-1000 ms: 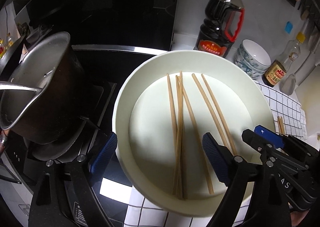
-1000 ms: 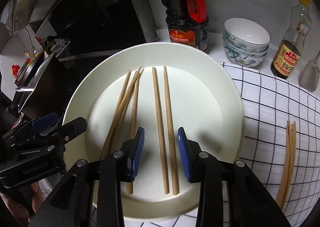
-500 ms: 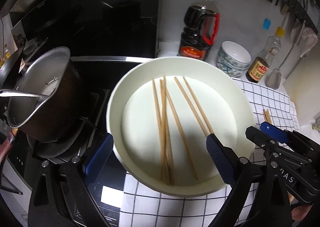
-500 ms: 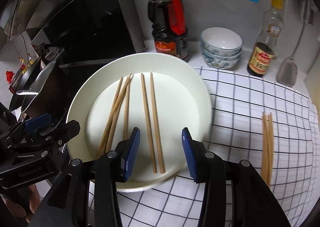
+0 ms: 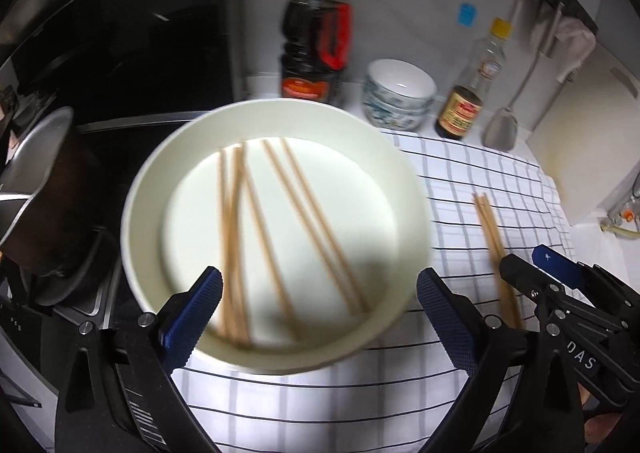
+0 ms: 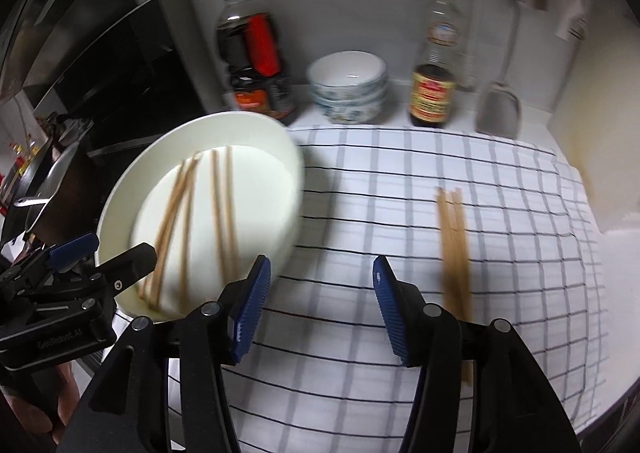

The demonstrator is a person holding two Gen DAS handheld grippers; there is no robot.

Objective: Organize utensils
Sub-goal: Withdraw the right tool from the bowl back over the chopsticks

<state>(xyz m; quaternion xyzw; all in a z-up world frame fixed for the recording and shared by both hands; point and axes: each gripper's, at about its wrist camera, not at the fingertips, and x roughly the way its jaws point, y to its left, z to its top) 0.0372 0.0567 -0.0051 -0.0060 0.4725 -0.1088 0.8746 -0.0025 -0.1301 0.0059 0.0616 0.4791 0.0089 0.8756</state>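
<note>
While both my grippers hang over the table, neither one holds anything. My left gripper point(image 5: 319, 307) has its fingers spread very wide; they have just been opening, and only the near rim of the white plate point(image 5: 144, 181) shows between them, not touched. My right gripper point(image 6: 320, 305) is about half open; its fingers have just been opening too, with only the checked cloth point(image 6: 400, 173) between them.

Five chopsticks point(image 5: 276, 229) lie loose on the plate. More of them lie in a bundle of chopsticks point(image 6: 454, 249) on the cloth, well apart from the plate.

I think the job now is to gather the sticks into one tidy bunch. To do it well, I should come down over the middle of a pair, line my fingers across the sticks, and close slowly so they do not roll away or cross. The three tangled ones on the plate look hardest.

My left view shows the pot point(image 5: 32, 189) beside the plate and looks right down onto the plate. My right view shows the whole bundle on the cloth, just beside my right finger.
</note>
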